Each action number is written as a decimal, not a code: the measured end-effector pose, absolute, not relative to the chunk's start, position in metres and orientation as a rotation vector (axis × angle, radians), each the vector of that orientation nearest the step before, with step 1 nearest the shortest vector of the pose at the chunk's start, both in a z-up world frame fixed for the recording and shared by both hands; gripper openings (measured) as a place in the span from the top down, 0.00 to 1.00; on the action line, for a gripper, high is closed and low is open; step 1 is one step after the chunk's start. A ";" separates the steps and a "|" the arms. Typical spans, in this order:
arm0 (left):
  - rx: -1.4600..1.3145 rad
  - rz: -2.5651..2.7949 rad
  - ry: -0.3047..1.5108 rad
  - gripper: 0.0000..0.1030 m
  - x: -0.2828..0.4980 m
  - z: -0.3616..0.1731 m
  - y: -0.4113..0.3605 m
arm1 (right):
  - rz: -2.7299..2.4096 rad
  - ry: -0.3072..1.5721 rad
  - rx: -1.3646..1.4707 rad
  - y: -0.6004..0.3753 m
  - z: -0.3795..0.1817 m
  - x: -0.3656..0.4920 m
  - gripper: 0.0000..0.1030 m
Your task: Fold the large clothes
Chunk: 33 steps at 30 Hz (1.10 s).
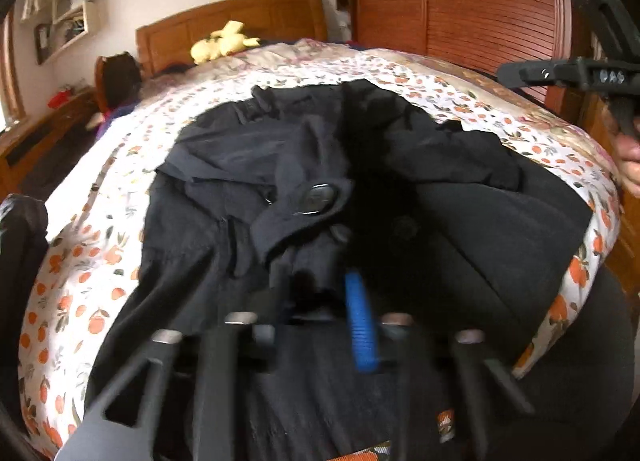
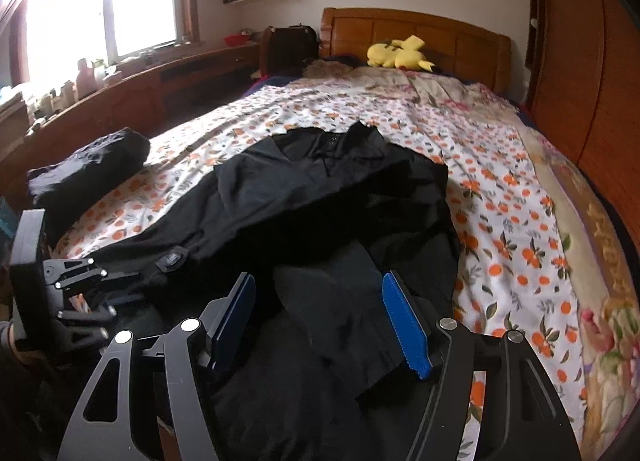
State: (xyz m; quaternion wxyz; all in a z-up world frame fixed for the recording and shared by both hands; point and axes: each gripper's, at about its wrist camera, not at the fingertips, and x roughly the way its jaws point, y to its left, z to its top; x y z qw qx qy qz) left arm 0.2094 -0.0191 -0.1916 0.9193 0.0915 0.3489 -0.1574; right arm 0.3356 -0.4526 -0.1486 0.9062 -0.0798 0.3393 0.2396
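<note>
A black coat (image 2: 320,197) lies spread across the near half of a bed (image 2: 520,189) covered by a white sheet printed with small oranges. Its collar points toward the far headboard (image 2: 420,33), and its hem reaches the near edge. A belt tab with a dark round buckle (image 1: 318,199) lies on the coat's middle.

The left gripper (image 1: 320,293) sits low over the coat's near edge. Its fingers are drawn close together, with one blue pad (image 1: 362,325) showing; dark cloth bunches at the tips, but blur hides whether they pinch it.

The right gripper (image 2: 320,321) hovers over the coat's near right part. Its fingers are spread wide, blue pads on either side of a dark fold (image 2: 340,313), not pressing it. In the left view, a hand (image 1: 628,165) holds this gripper at the far right.

A folded black garment (image 2: 88,169) rests on the bed's left side, apart from the coat. A yellow plush toy (image 2: 400,53) lies by the headboard. A wooden wardrobe (image 1: 460,1) stands to the right, and a bright window (image 2: 92,1) with a cluttered ledge is on the left
</note>
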 end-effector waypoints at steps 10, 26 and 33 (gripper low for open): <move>0.121 -0.194 0.632 0.90 0.239 -0.151 0.038 | 0.493 0.710 -0.159 -0.452 -0.162 0.341 0.38; 0.082 -0.027 0.644 0.46 0.262 -0.153 0.114 | 0.476 0.744 -0.147 -0.443 -0.195 0.349 0.38; 0.115 -0.050 0.700 0.46 0.270 -0.172 0.100 | 0.470 0.725 -0.166 -0.440 -0.202 0.342 0.38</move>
